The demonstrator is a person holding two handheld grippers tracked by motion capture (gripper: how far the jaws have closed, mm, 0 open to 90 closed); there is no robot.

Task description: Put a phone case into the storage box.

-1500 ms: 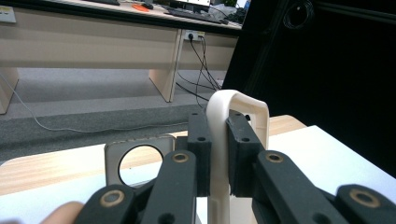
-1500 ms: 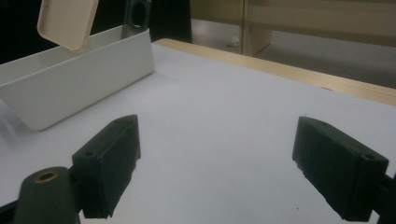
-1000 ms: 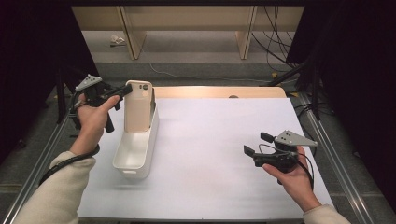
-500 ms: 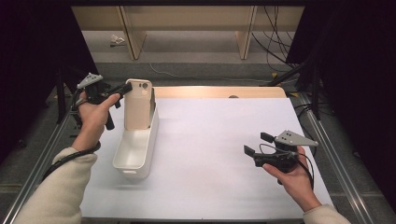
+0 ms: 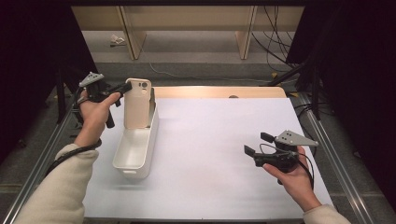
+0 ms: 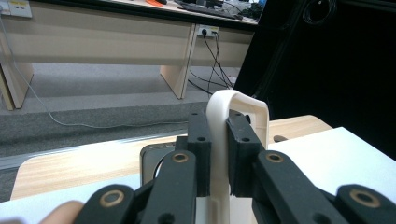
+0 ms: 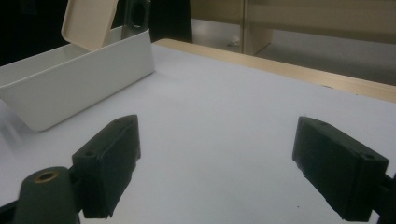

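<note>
So the left gripper (image 5: 122, 87) is clamping its jaws on the top edge of a cream phone case (image 5: 137, 103), pinching the thin wall right by the camera cutout; the left gripper view is showing the case (image 6: 239, 108) squeezed between both pads. From the gripper the case is hanging toward 5 o'clock, long axis pretty much upright, with its bottom end sitting down inside the far end of the white bin (image 5: 148, 151). The bin is lying lengthwise, running 12 to 6 on the white mat (image 5: 219, 154), and apart from the case it's looking empty as far as I can tell. The right gripper (image 5: 252, 143) is idling well apart at about 4 o'clock, jaws spread wide with nothing in them, so the left hand is clearly the nearer one.
</note>
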